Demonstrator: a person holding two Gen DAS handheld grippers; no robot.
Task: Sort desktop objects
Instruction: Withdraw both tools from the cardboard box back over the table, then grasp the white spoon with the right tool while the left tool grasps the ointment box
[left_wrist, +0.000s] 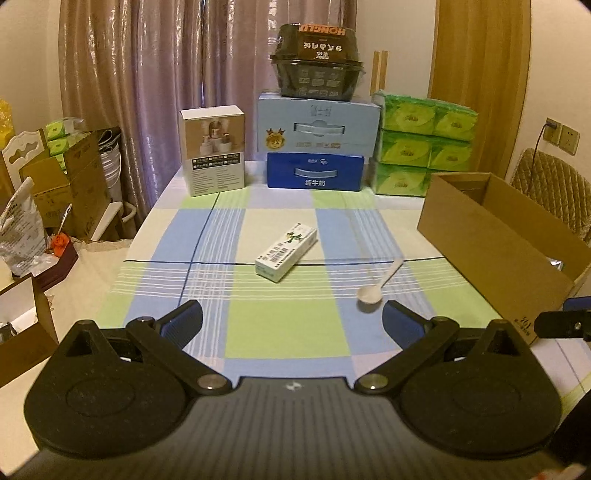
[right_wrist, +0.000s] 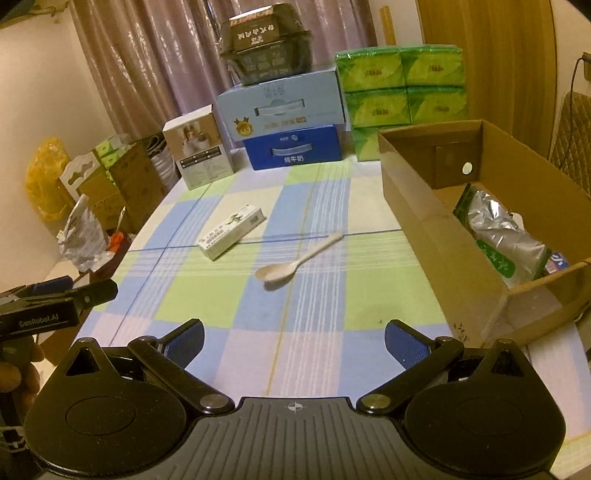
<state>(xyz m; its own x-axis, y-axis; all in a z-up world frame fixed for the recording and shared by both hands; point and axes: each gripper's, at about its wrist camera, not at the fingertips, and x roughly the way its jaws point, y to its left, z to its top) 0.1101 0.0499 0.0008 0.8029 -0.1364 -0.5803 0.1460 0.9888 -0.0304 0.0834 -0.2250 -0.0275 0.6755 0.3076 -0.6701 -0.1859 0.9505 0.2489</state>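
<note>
A small white and green carton (left_wrist: 286, 252) (right_wrist: 232, 232) lies flat on the checked tablecloth (left_wrist: 288, 325) mid-table. Just right of it rests a pale plastic spoon (left_wrist: 378, 283) (right_wrist: 297, 261), bowl toward me. My left gripper (left_wrist: 291, 325) hovers over the near cloth, open, nothing between its blue pads, the spoon's bowl just beyond its right fingertip. My right gripper (right_wrist: 293, 341) is likewise open and empty, short of the spoon. An open cardboard box (left_wrist: 495, 240) (right_wrist: 443, 229) at the right holds a silver foil bag (right_wrist: 506, 236).
Along the table's far edge stand a white product box (left_wrist: 212, 149), stacked blue milk cartons (left_wrist: 316, 147) with a dark basket (left_wrist: 317, 62) on top, and green tissue packs (left_wrist: 424, 144). Clutter and boxes crowd the floor at left. The other gripper's tip shows at each view's edge.
</note>
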